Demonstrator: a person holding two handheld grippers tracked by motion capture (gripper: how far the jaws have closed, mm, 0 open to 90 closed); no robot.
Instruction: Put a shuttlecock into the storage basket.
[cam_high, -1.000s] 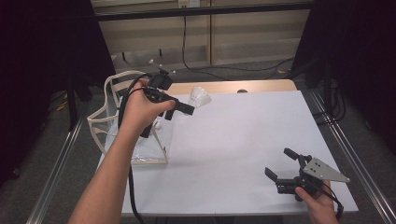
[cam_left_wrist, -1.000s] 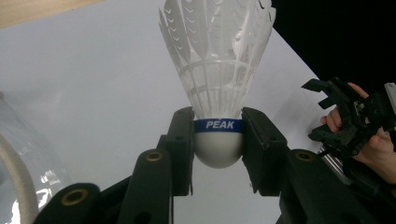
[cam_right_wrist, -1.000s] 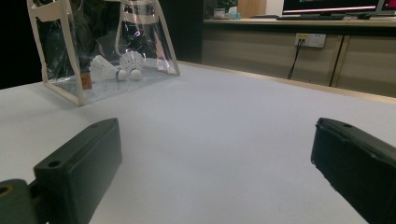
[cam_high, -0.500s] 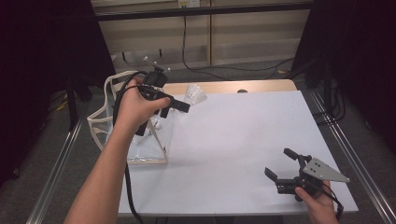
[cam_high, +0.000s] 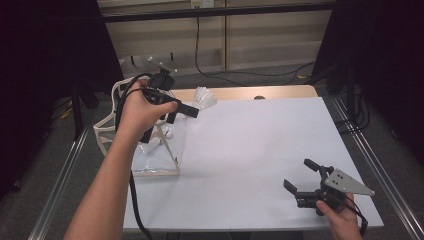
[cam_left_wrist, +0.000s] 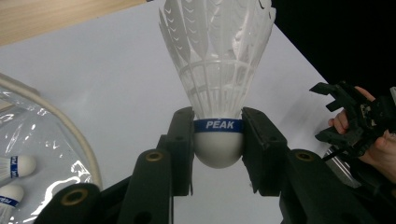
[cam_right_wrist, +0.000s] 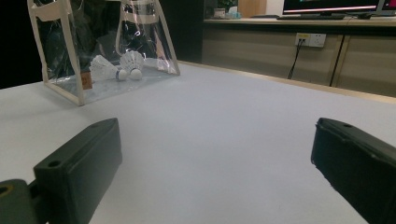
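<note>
A white feathered shuttlecock (cam_left_wrist: 217, 79) is showing a rounded white cork base ringed by a blue band printed "PEAK", with its skirt of feathers flaring away from the base and its stitching visible partway up. It is being held off the table (cam_high: 250, 150) at the far left corner, just beside the top of a clear plastic bag (cam_high: 150, 145) with cream trim and handles that is standing upright at the table's left edge. In the right gripper view two more shuttlecocks (cam_right_wrist: 116, 67) are lying side by side on the bag's floor, their cork ends close together, and the left gripper view is catching two banded cork ends through the plastic. The left gripper (cam_left_wrist: 217, 144) is clamping the shuttlecock's cork base between its two black jaws, one pad pressing each side at the blue band, with the feathers pointing away from the hand. The right gripper (cam_high: 307, 187) is sitting low over the table's near right corner, well apart from the bag, its jaws standing wide apart with nothing between them but bare white tabletop.
</note>
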